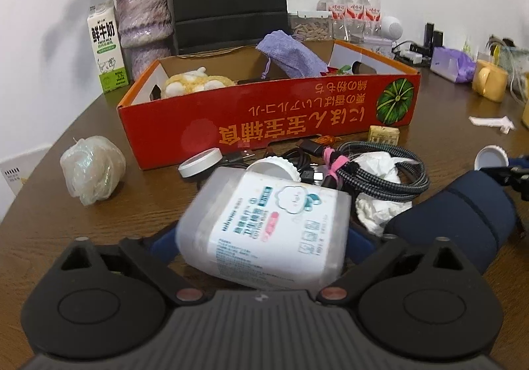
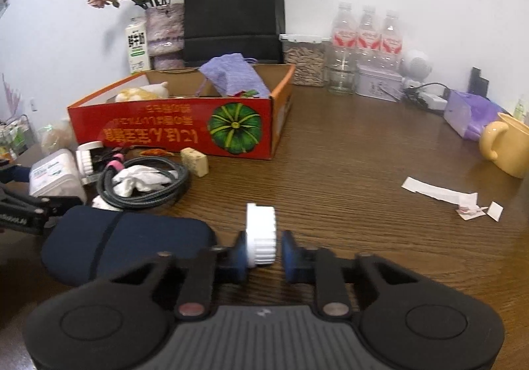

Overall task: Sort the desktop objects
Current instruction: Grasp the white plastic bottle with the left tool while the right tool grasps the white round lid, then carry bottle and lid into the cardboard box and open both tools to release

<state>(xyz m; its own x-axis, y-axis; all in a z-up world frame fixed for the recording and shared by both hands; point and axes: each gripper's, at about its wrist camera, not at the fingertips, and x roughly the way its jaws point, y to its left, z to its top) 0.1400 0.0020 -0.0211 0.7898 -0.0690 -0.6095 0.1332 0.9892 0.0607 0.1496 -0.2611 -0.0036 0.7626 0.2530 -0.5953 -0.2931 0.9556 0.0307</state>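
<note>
Only the right wrist view showed our right gripper [image 2: 263, 249] clamped on one white cap [image 2: 260, 234]; our left gripper [image 1: 261, 238] stood wide around one plastic jar [image 1: 264, 224], three water bottles [image 2: 365, 36] behind.

Along the wall at the back of the worktop [image 2: 363, 145] stand a milk carton [image 1: 106, 49], a vase [image 1: 145, 23] of dried roses, a black paper bag [image 2: 233, 11], a jar of seeds [image 2: 304, 61] and three water bottles [image 2: 367, 39]. To the right sit a yellow mug [image 2: 506, 145] and torn paper scraps [image 2: 443, 195].
</note>
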